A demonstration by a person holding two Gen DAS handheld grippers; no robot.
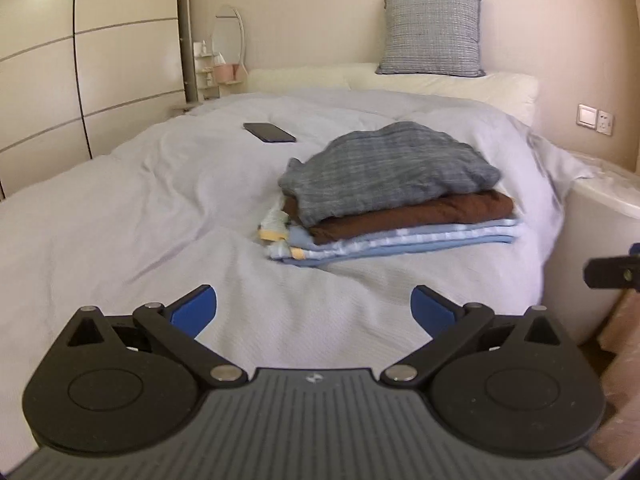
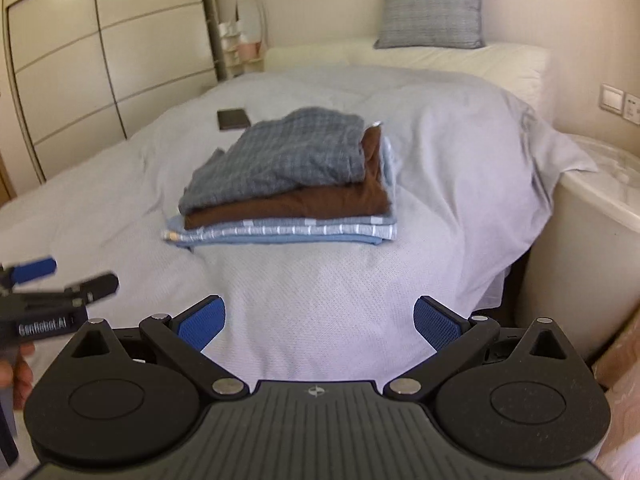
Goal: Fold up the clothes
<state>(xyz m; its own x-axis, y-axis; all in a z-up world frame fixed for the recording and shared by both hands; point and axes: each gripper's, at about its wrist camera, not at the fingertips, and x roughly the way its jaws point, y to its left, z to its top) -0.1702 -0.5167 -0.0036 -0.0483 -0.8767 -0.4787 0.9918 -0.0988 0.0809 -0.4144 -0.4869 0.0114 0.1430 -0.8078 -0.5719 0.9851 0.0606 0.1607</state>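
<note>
Grey checked cloth point(image 1: 390, 168) sits on top of a neat pile, with a brown piece point(image 1: 416, 216) under it and a blue striped piece point(image 1: 400, 242) at the bottom. The pile lies on the bed point(image 1: 120, 220), a bit toward the right side, and its long side runs left to right.

Both tongs are held back from the pile, near the foot of the bed. The left tongs point(image 1: 314, 310) are wide open and hold nothing. The right tongs point(image 2: 320, 320) are wide open too, and empty. The pile is straight ahead of the right tongs and a little to the right of the left ones, so I think the right hand is the nearer one (only just).

A dark phone point(image 1: 270, 133) lies flat behind the pile, well apart from it. A grey pillow point(image 1: 434, 34) leans on the wall.

The pile's far side is hidden. No loose clothes show, so the folding looks about done.
</note>
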